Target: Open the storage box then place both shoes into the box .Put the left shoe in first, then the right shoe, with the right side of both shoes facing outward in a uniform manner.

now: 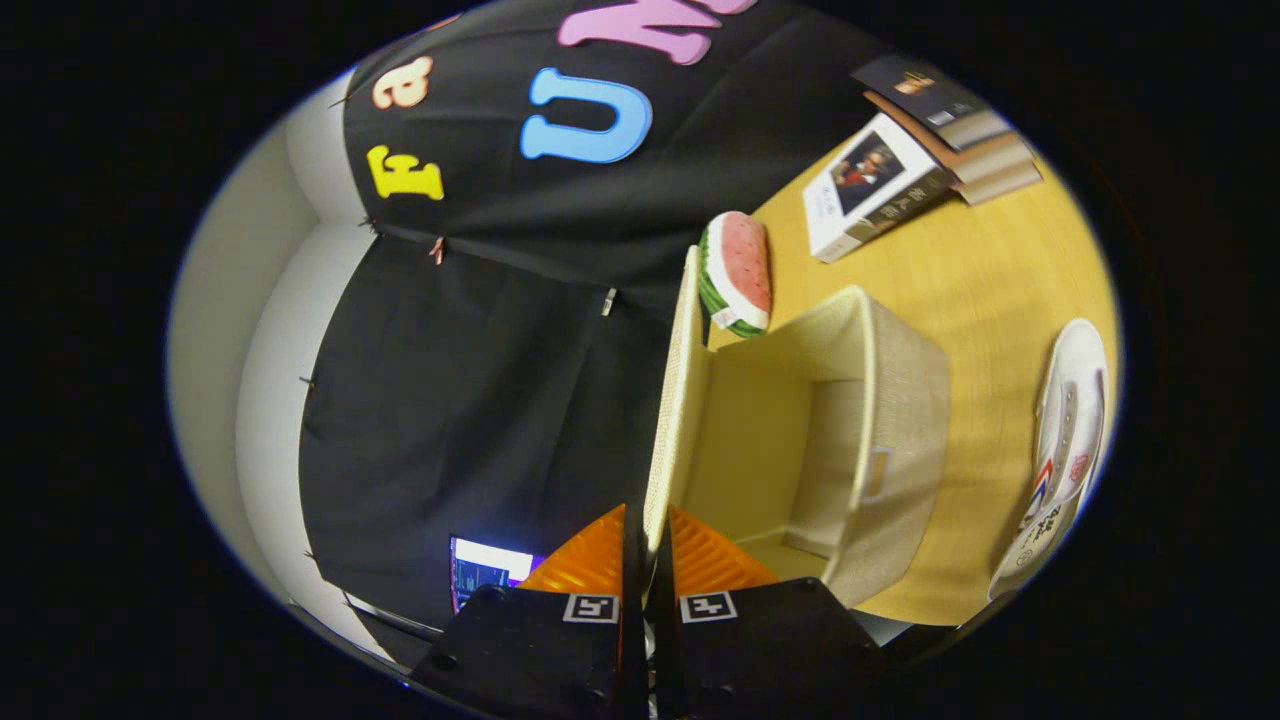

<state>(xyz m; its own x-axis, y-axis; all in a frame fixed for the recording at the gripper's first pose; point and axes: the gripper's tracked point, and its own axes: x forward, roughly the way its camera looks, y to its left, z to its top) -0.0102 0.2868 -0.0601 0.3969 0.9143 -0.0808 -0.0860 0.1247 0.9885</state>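
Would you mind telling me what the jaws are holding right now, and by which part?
The gripper is shut on the storage box lid, pinching its free edge, with the lid swung open off the box.

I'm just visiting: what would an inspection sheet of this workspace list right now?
Surface: wooden table, bare around the box.
Job's things: storage box open and empty inside; its lid swung up; white shoe lying beside the box.
Clutter: watermelon-slice toy behind the box; stack of books beyond.
Gripper: gripper shut on lid edge.
Cables: nothing seen.
Surroundings: black cloth wall; lit screen below.
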